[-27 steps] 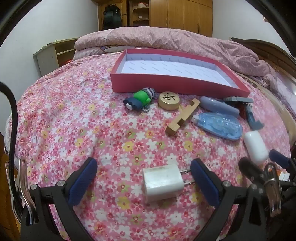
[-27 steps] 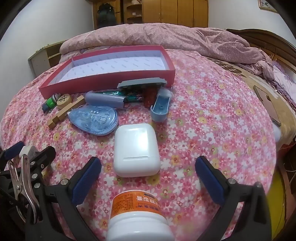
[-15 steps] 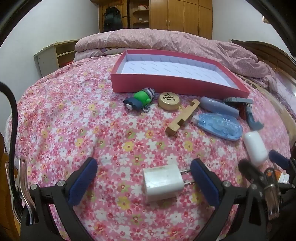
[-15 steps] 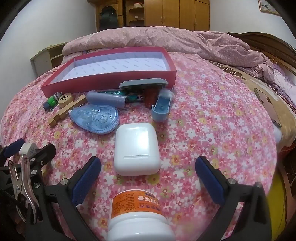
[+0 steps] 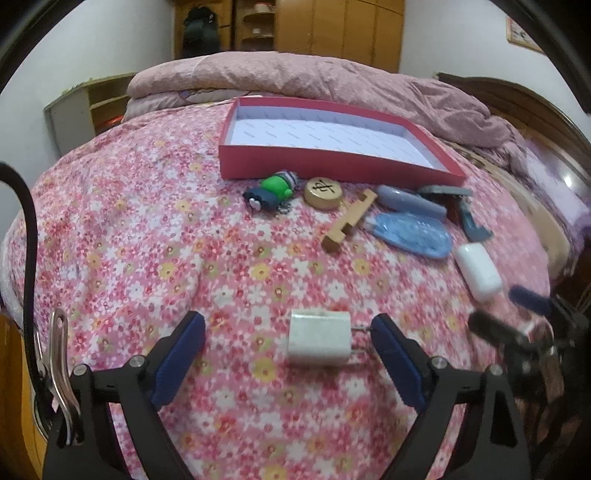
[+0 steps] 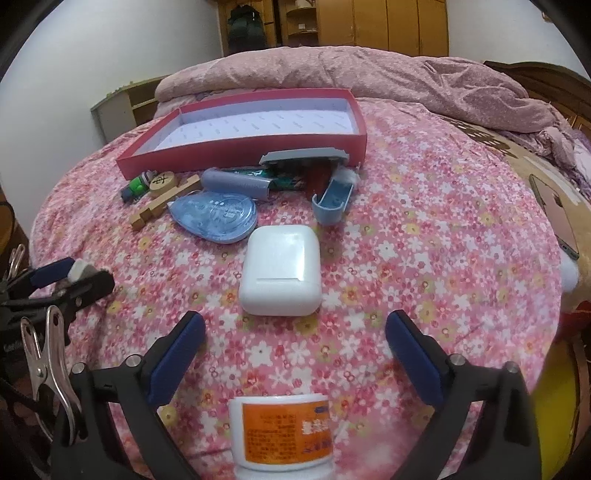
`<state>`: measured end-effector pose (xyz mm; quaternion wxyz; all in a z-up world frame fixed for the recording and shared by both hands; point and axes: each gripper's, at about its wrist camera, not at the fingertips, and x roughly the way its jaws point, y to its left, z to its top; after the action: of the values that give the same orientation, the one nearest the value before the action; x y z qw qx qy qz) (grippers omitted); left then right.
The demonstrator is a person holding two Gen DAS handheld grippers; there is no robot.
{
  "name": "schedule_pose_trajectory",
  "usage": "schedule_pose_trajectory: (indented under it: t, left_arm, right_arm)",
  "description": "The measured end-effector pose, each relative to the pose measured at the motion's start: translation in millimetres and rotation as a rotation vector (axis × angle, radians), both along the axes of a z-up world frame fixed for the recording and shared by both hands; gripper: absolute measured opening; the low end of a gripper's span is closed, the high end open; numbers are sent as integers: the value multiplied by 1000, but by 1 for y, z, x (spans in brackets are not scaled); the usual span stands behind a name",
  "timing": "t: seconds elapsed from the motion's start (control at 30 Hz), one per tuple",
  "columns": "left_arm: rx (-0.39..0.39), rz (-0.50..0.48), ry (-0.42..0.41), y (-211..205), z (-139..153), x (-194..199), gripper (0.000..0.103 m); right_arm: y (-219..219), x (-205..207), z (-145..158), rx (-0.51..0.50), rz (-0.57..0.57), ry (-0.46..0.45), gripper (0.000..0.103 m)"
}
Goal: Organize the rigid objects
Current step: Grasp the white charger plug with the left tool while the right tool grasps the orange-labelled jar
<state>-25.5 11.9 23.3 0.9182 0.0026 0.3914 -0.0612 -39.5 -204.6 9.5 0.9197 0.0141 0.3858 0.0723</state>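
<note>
Both claws have crept forward, the left claw (image 5: 288, 347) spread wide around the white plastic charger plug (image 5: 319, 338) and the right claw (image 6: 295, 343) gaping empty before the white earbud case (image 6: 279, 271), so grasps seem near while the shallow red cardboard tray (image 5: 325, 164) beyond holds nothing yet.

Was a bedroom with plain white walls (image 5: 110, 44). Held a bed spread with a pink floral bedspread (image 5: 147, 240), with a rumpled mauve quilt (image 5: 295, 77) heaped along its far side. Had wooden wardrobes (image 5: 332, 26) along the back wall, with open corner shelves (image 6: 299, 22) and a dark bag (image 5: 201, 33) hanging just beside them. Showed a low shelf unit (image 5: 88, 110) at the left, a dark wooden bed frame (image 5: 517, 99) at the right, a small framed picture (image 5: 524, 33) high on the right wall.
</note>
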Motion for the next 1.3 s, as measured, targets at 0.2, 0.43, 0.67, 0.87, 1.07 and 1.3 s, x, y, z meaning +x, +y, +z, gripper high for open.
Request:
schedule_pose_trajectory:
  t: [0.2, 0.43, 0.67, 0.87, 1.07, 1.3]
  left_arm:
    - [23, -36, -41, -10, 6, -13, 94]
    - [12, -62, -49, -7, 8, -18, 94]
    - [-28, -96, -25, 0, 4, -22, 94]
    - [-20, -103, -52, -1, 5, -30, 94]
    - [-32, -83, -44, 6, 4, -31, 94]
    - [-27, -85, -39, 5, 3, -27, 94]
  right_arm:
    - [3, -5, 2, 7, 31, -16, 100]
    - [18, -25, 15, -77, 139, -61, 100]
    - [13, -52, 20, -84, 191, -48, 100]
    - [4, -62, 11, -74, 185, 1, 93]
    - [2, -59, 2, -52, 192, 44, 77]
    - [8, -58, -5, -62, 204, 53, 74]
